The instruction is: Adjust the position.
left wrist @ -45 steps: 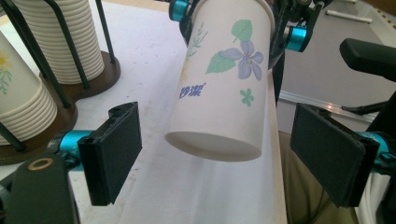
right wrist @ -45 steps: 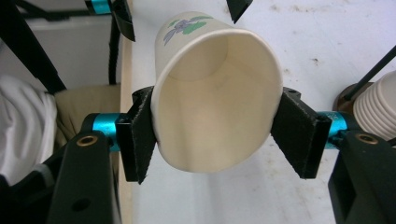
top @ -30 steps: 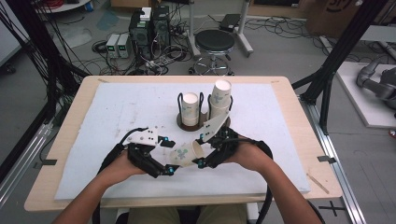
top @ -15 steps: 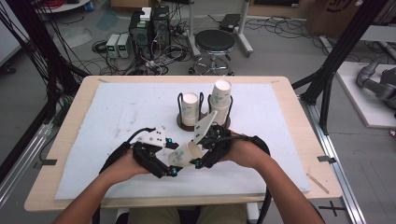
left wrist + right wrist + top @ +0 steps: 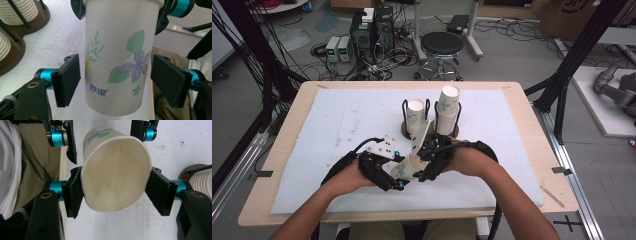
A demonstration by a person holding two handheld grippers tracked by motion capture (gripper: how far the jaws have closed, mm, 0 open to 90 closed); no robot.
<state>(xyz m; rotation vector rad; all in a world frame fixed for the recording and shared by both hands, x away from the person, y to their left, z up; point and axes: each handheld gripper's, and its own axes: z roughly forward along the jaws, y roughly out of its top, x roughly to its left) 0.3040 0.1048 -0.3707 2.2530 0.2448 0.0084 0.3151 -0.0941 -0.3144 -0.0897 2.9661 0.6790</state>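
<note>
Moved: my left gripper (image 5: 398,176) closed in on the paper cup (image 5: 404,169), lower centre.
Left jaws: apart, astride it.
Right gripper (image 5: 422,167): squeezing its rim.
Meaning: handover near.

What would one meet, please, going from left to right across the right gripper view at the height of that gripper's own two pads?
Left pad → paper cup, squeezed at its rim → right pad → stacked cups on a wooden stand.

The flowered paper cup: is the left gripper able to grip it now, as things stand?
Probably yes. The paper cup sits between the open left gripper's pads, with gaps both sides; the right gripper holds its rim end.
</note>
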